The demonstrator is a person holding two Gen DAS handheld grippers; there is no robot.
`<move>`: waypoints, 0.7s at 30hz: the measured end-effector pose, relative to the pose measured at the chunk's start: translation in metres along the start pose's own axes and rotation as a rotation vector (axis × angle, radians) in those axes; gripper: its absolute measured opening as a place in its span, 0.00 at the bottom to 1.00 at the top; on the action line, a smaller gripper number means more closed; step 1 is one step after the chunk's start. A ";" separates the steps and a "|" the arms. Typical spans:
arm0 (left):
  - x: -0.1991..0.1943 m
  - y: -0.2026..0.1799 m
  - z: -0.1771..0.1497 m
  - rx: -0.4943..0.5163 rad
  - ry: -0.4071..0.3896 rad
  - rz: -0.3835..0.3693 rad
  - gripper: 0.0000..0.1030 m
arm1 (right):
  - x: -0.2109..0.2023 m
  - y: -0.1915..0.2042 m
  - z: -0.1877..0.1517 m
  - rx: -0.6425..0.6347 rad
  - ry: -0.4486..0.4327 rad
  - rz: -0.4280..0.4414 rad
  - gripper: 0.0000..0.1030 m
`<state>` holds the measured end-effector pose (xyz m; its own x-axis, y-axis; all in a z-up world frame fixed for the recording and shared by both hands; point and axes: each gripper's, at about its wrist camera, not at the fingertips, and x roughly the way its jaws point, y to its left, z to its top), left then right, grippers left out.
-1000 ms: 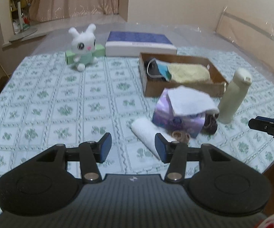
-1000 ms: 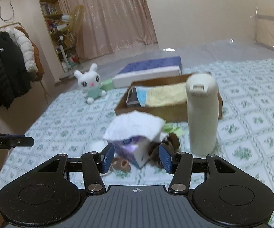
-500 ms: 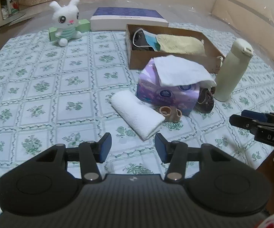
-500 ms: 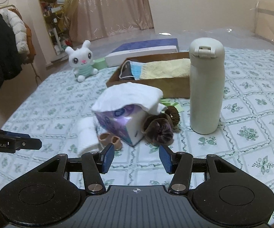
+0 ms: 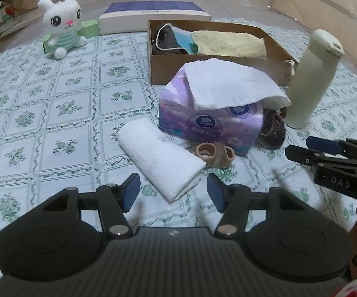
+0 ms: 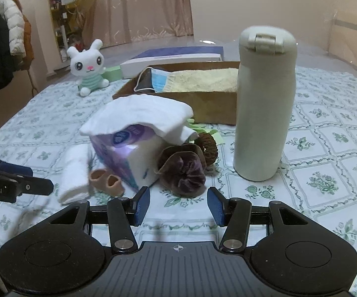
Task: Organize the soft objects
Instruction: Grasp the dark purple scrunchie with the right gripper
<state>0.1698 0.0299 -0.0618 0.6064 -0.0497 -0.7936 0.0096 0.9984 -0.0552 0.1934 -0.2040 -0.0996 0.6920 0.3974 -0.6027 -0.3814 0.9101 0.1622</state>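
Observation:
A folded white towel lies on the patterned cloth just ahead of my open, empty left gripper. A purple tissue pack stands behind it with a white cloth draped on top. A purple scrunchie lies just ahead of my open, empty right gripper, with a brown scrunchie behind it. Small beige socks lie by the pack. A cardboard box holds a yellow towel and a face mask. A white plush bunny sits far left.
A tall cream bottle stands upright right of the scrunchies, close to the box. A blue and white flat box and a green box lie at the back. Coats hang on a rack off the left side.
Both grippers have moved forward and lower toward the pile. The white towel now lies just ahead of the left fingers, the purple scrunchie just ahead of the right ones. Both stay open.

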 end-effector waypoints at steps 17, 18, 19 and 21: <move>0.047 0.006 0.006 -0.056 0.053 0.030 0.54 | 0.043 -0.013 0.000 -0.004 -0.003 0.017 0.19; 0.046 0.010 0.005 -0.057 0.051 0.030 0.51 | 0.043 -0.014 -0.001 -0.008 -0.002 0.027 0.19; 0.044 0.014 0.003 -0.059 0.049 0.035 0.49 | 0.042 -0.015 -0.003 -0.004 -0.003 0.033 0.15; 0.040 0.021 0.000 -0.059 0.045 0.050 0.43 | 0.036 -0.015 -0.005 -0.009 -0.008 0.041 0.13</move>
<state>0.1946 0.0492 -0.0950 0.5682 -0.0019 -0.8229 -0.0675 0.9965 -0.0490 0.2205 -0.2037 -0.1277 0.6806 0.4355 -0.5891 -0.4154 0.8918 0.1794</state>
